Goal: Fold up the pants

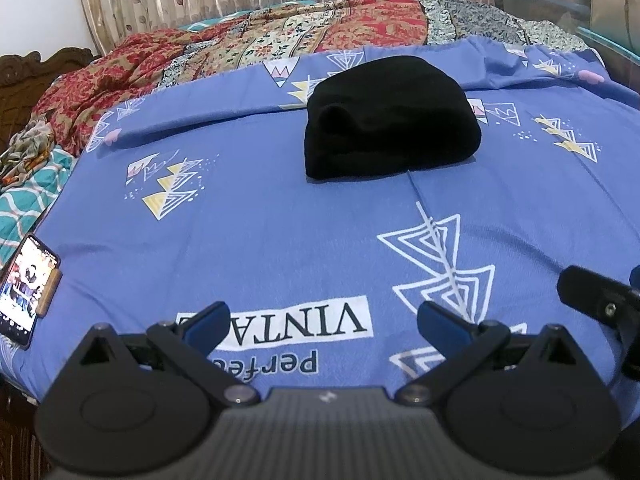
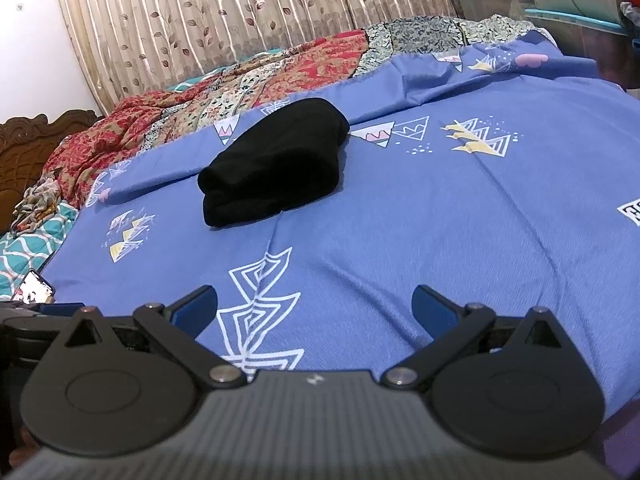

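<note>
The black pants lie folded into a thick compact bundle on the blue patterned bedsheet, toward the far middle of the bed. The right wrist view shows the same bundle of pants left of centre on the bedsheet. My left gripper hovers open over the near part of the sheet, well short of the pants, with nothing between its blue pads. My right gripper is open too, equally far back and empty. Part of the right gripper shows at the right edge of the left wrist view.
A lit phone lies at the bed's left edge. A crumpled red floral quilt covers the far side of the bed, before a leaf-print curtain. A carved wooden headboard stands at the left; teal bedding peeks out there.
</note>
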{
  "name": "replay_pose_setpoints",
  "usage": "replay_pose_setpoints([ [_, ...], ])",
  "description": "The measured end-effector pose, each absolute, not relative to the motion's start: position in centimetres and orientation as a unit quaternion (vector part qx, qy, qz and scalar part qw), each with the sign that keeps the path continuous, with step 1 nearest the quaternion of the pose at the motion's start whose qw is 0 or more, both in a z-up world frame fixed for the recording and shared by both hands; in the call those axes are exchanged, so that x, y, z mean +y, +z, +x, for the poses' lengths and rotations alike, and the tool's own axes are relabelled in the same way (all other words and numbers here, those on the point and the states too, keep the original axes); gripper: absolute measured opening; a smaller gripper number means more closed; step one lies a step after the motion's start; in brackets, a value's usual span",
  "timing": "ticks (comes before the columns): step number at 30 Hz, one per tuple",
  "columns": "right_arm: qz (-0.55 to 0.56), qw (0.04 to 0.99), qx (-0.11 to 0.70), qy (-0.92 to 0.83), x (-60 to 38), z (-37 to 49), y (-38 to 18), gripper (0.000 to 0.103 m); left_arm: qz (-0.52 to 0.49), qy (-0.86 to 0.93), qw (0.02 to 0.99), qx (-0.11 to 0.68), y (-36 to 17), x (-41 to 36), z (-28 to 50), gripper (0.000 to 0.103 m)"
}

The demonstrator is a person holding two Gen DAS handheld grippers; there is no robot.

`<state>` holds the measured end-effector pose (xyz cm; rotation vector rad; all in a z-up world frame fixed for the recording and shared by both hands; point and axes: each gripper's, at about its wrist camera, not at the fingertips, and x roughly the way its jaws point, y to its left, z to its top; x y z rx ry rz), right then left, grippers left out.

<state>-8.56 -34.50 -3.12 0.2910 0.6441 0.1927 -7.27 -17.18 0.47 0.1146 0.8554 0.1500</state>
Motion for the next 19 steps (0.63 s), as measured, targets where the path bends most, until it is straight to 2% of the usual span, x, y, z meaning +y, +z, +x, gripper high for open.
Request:
replay_pose_setpoints([
  [19,0.127,0.940,0.302,0.096,-34.40,-8.74,-3.37,0.103,0.051,0.071,0.899,0.429,-0.21,-16.94,-6.88,0.103],
])
